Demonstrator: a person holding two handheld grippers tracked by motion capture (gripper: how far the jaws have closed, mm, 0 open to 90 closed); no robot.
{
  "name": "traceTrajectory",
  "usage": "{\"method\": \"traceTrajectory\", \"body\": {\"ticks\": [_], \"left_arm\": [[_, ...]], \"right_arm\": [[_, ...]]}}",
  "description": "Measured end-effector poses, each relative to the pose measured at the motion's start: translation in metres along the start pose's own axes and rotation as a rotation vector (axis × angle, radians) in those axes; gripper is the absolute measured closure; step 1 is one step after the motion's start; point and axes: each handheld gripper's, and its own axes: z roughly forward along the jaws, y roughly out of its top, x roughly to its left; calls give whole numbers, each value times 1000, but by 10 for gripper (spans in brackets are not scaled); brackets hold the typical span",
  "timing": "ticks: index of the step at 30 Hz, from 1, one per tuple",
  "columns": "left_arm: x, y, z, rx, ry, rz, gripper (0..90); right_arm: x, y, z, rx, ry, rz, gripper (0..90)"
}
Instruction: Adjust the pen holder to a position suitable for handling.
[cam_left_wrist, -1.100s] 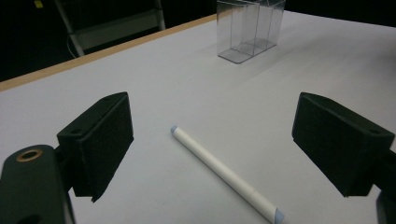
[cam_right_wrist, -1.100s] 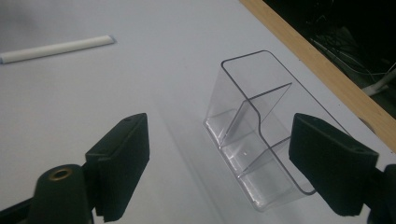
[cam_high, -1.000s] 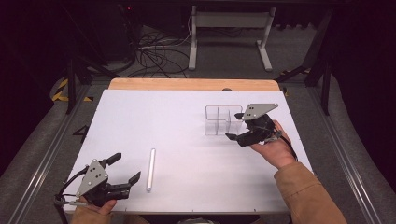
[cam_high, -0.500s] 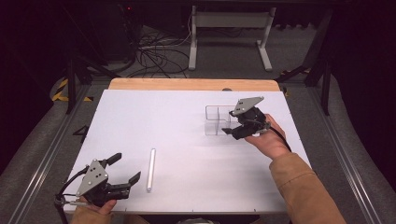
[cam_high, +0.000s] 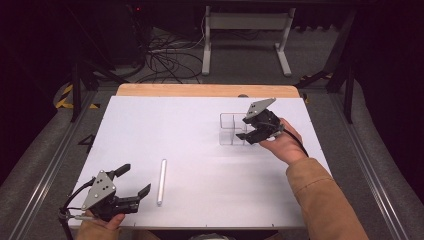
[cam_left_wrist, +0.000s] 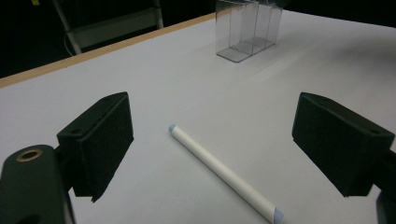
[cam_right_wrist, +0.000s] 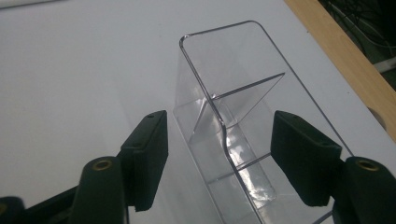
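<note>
**benchrat:** Biggest thing first: your white table (cam_high: 200, 130) runs under both grippers, with a wooden strip along its far edge. Next size down is the clear divided box (cam_right_wrist: 233, 116). Where does it sit against your right fingers?

**pad_watcher:** Your right gripper (cam_right_wrist: 219, 158) has its jaws straddling the near wall of that box. One pad (cam_right_wrist: 152, 154) stands outside the wall over the bare table, the other pad (cam_right_wrist: 303, 158) hangs over the inside, above the near compartments. The jaws have just been closing, but there's a visible gap on each side of the wall, so you're not pinching it. From above, your right gripper (cam_high: 252, 131) sits at the right end of the box (cam_high: 231, 129), tips pointing left.

**benchrat:** And the left one?

**pad_watcher:** Your left gripper (cam_left_wrist: 210, 149) is spread wide with nothing clamped. It sits by the near left corner in the high view (cam_high: 131, 184).

**benchrat:** Smallest bit?

**pad_watcher:** The white marker (cam_left_wrist: 224, 172) lies flat on the table just ahead of your left fingertips, lying slantwise in the gap between the two pads and touching neither. Seen from above, the marker (cam_high: 161, 181) lies just to the right of those tips, well apart from the box.
</note>
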Motion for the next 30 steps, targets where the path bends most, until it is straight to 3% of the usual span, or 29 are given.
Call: {"method": "traceTrajectory", "body": {"ticks": [5, 18, 23, 30], "left_arm": [[0, 0, 0, -1, -1, -1, 135], [0, -1, 1, 6, -5, -2, 135], [0, -1, 2, 10, -6, -6, 136], [1, -2, 2, 11, -9, -7, 136]], "right_arm": [[-5, 0, 6, 15, 16, 18, 416], [-8, -1, 26, 64, 46, 11, 535], [-6, 5, 35, 125, 37, -18, 545], [-6, 8, 47, 168, 46, -18, 534]]}}
